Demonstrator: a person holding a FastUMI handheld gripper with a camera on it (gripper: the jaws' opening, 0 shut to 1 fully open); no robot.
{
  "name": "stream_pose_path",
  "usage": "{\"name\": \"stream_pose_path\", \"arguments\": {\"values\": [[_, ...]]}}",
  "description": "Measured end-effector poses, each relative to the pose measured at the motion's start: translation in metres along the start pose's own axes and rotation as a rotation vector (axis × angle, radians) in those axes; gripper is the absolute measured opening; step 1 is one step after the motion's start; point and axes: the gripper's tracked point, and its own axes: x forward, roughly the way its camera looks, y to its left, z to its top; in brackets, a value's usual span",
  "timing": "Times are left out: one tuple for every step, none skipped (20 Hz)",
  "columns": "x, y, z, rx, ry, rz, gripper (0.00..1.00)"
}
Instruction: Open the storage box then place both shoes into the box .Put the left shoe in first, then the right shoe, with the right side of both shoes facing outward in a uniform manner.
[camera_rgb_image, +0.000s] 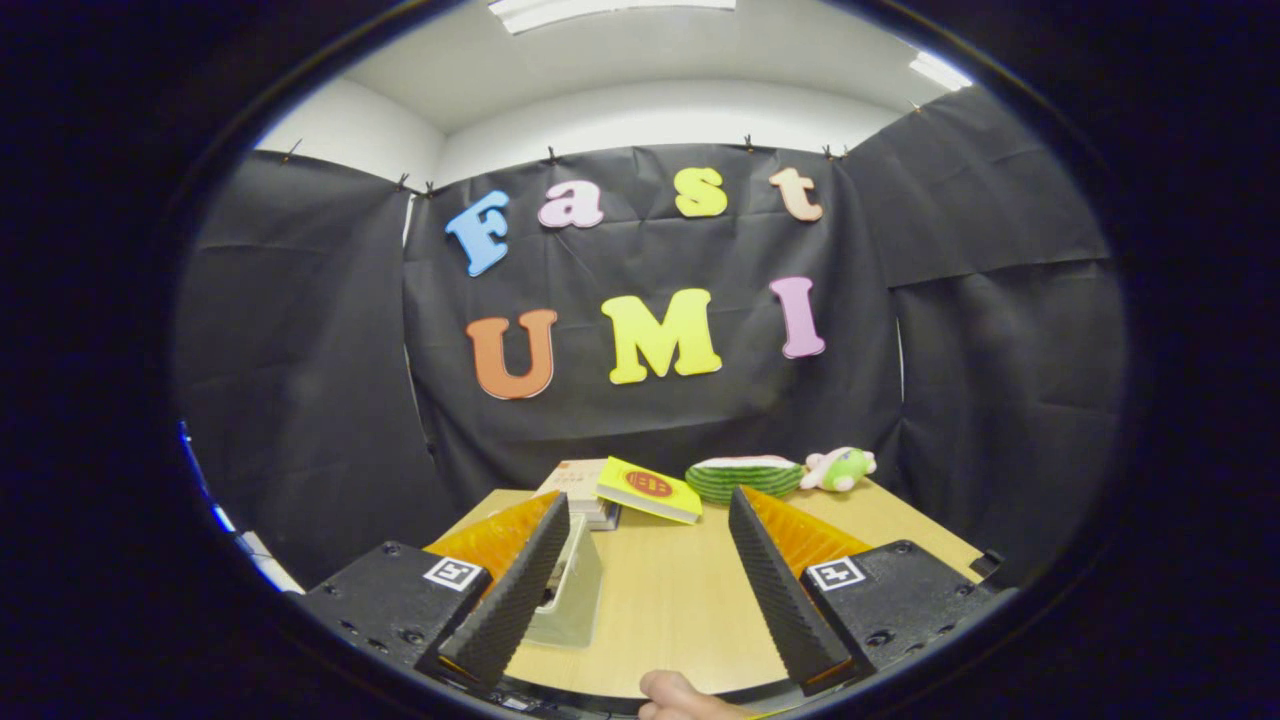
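Note:
My gripper (648, 510) is open and held level above the wooden table (670, 600), with nothing between its fingers. A pale, translucent box-like thing (578, 590), probably the storage box, stands on the table just inside the left finger (510, 600), which hides most of it. I cannot tell whether its lid is open or closed.
Beyond the fingers at the table's far edge lie a yellow book (650, 490) leaning on a stack of books (580, 485), a watermelon-slice plush (745, 478) and a small green and pink plush toy (840, 468). A person's fingertip (680, 698) shows below, between the fingers.

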Motion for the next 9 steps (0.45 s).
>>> {"name": "stream_pose_path", "arguments": {"values": [[0.0003,-0.0013,-0.0035,0.0,0.013,0.003,1.0],[0.0007,-0.0038,-0.006,-0.002,0.021,-0.001,1.0],[0.0015,-0.0067,-0.0071,-0.005,0.024,-0.007,1.0],[0.0019,-0.0056,-0.0094,-0.005,0.029,-0.004,1.0],[0.0021,-0.0059,-0.0104,-0.005,0.032,-0.005,1.0],[0.0025,-0.0076,-0.0118,-0.006,0.034,-0.009,1.0],[0.0021,-0.0066,-0.0109,-0.004,0.033,-0.007,1.0],[0.0019,-0.0054,-0.01,-0.004,0.031,-0.005,1.0],[0.0007,-0.003,-0.0103,-0.005,0.032,-0.001,1.0]]}}
